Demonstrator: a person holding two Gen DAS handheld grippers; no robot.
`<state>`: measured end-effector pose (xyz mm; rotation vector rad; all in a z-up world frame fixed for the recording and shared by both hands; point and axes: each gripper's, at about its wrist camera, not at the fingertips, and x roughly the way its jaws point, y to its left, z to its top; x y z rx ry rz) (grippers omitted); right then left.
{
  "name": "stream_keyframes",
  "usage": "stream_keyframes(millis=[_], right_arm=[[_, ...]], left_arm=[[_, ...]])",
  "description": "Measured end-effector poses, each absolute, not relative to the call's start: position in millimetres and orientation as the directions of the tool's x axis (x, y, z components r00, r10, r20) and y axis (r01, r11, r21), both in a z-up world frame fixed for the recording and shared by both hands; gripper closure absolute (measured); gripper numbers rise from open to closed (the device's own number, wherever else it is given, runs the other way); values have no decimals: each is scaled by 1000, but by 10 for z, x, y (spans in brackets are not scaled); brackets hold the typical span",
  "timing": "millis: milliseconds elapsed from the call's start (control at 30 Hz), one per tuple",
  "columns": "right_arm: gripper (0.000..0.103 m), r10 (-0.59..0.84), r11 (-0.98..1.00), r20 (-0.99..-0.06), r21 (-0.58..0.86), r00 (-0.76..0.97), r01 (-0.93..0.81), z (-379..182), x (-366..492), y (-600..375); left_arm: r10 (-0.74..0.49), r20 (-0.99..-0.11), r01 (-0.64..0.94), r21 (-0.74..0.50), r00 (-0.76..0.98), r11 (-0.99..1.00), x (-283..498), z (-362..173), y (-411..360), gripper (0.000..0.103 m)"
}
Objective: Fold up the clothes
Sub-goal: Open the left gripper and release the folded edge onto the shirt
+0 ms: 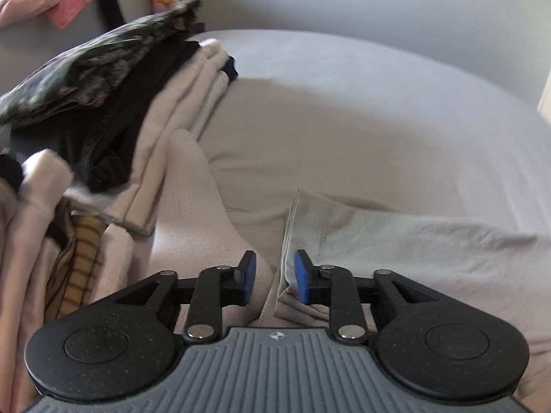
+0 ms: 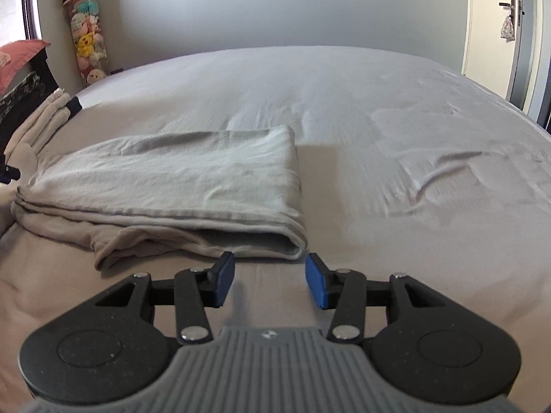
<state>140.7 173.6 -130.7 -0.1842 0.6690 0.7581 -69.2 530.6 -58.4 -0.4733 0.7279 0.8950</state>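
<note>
Your left gripper and right gripper, both parted and empty, flank the folded pale-grey cotton garment, apparently released.

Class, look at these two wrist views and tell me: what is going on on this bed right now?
A person is folding clothes on a bed with a pair of hand-held tongs in each hand. A pale grey garment lies folded on the sheet. The left tongs are open at its edge, and the right tongs are open just short of its near corner; neither grips anything. A stack of folded clothes sits off to the left.
</note>
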Motion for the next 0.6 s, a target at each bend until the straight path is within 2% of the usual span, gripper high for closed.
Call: stream_keyframes(millis=[33,100,267,333,433,600], right_arm=[[54,581,731,-606,95,543,-676,-1283,1431,1704],[54,593,745,-585,137,553,-653,-1261,1507,1654],[50,640,756,-571,348,514,-555,-1328,1846,1506],[50,669,740,-578,464,466,-487,-1407,2021,1442],[50,693,720,-582,563,425,-405,-1538,2207,1414],[51,758,651,-553,676,346,-346,-1692,2378,1484]], left_arm=[[515,-736,-837,-126,439,533,-748,-549,5298,58],[474,-733,-835,-235,488,497,-835,-517,5289,51],[376,-782,-853,-360,497,379,-870,-648,5268,48],[348,-817,-870,-335,460,362,-808,-725,5268,48],[327,-861,-905,-292,390,311,-761,-872,5298,48],[363,-864,-921,-243,349,306,-683,-985,5282,48]])
